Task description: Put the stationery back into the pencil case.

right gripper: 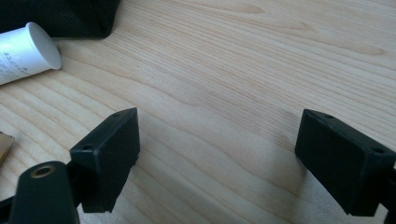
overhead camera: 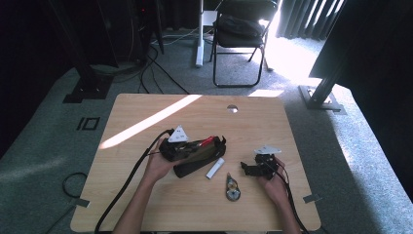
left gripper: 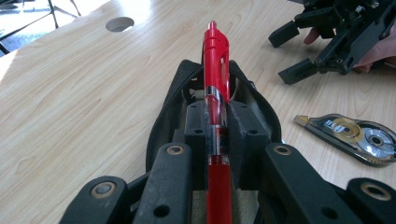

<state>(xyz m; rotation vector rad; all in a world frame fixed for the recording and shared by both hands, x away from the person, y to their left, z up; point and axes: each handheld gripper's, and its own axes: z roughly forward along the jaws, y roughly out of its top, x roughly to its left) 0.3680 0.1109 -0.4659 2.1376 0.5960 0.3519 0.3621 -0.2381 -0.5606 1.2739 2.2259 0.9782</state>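
Red pen (left gripper: 217, 93), black pouch (left gripper: 177, 116), pale wood bench (left gripper: 79, 93).

The pen is bright red with a clear mid-section and a silver band, set between the matte black jaws of the left hand-held gripper (left gripper: 218, 135). The pouch shows a tan lining. At 3 o'clock from it in the left gripper view lies a correction tape (left gripper: 355, 137), smoky clear with a gold reel. The white tube (right gripper: 25, 51) carries faint grey print. The right hand-held gripper (right gripper: 224, 154) is black, over light wood grain.
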